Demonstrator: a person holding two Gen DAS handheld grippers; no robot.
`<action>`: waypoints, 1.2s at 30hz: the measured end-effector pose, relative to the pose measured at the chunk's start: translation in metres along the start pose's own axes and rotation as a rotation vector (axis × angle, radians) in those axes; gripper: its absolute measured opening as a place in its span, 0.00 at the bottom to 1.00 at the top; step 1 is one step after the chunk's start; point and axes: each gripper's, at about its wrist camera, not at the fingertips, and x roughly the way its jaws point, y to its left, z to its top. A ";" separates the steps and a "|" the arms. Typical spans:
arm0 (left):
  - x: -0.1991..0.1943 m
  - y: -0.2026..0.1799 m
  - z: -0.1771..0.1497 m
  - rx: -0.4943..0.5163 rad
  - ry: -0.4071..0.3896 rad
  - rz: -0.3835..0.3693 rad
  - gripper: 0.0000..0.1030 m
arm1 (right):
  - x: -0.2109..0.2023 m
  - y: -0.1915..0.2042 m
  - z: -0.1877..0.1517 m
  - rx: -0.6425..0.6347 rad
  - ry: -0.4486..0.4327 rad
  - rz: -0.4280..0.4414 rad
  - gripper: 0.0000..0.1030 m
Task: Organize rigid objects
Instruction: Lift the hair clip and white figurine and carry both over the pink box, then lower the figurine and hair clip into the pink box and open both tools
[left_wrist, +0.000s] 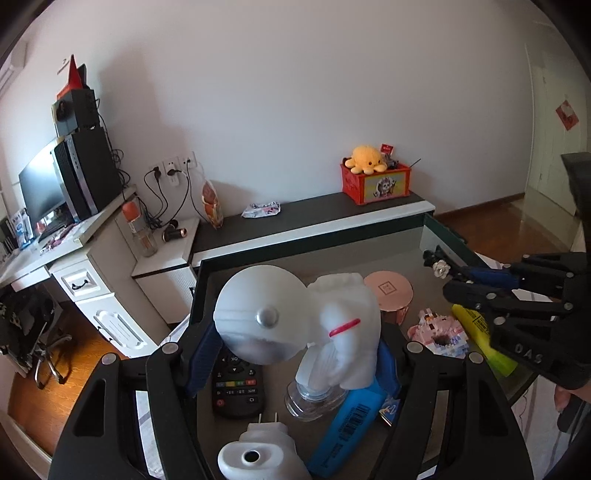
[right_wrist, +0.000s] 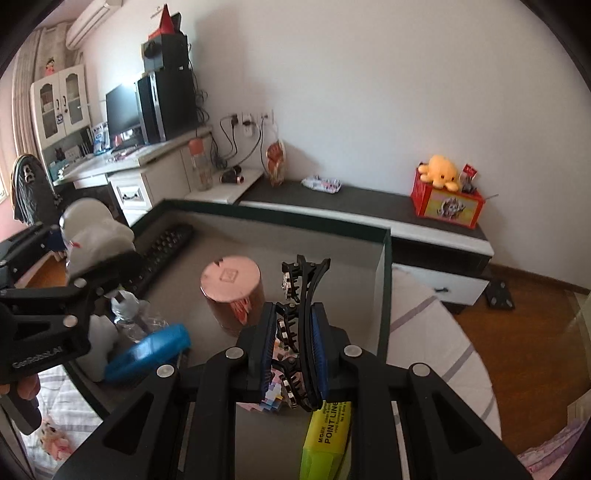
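Note:
My left gripper (left_wrist: 291, 350) is shut on a white astronaut figure (left_wrist: 303, 314) and holds it above the glass table (left_wrist: 417, 236). The figure also shows at the left of the right wrist view (right_wrist: 92, 232). My right gripper (right_wrist: 293, 332) is shut on a black hair claw clip (right_wrist: 301, 295) with checkered trim, held above the table. That gripper and clip show at the right of the left wrist view (left_wrist: 450, 273).
On the table lie a black remote (left_wrist: 236, 387), a blue marker (left_wrist: 347, 432), a clear bottle (left_wrist: 314, 398), a white plug-in device (left_wrist: 258, 454), a copper tin (left_wrist: 389, 295), a pink block model (left_wrist: 439, 336) and a yellow highlighter (left_wrist: 484, 339). A red box (left_wrist: 375, 182) stands on the far shelf.

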 end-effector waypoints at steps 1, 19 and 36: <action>-0.001 0.000 -0.001 -0.005 -0.006 0.000 0.69 | 0.001 0.001 -0.001 -0.004 0.003 -0.002 0.19; -0.012 0.031 -0.018 -0.142 -0.050 0.054 0.91 | 0.007 -0.001 -0.012 0.023 -0.013 -0.026 0.19; -0.016 0.033 -0.020 -0.132 -0.038 0.084 0.99 | 0.001 0.002 -0.014 0.028 -0.040 -0.024 0.52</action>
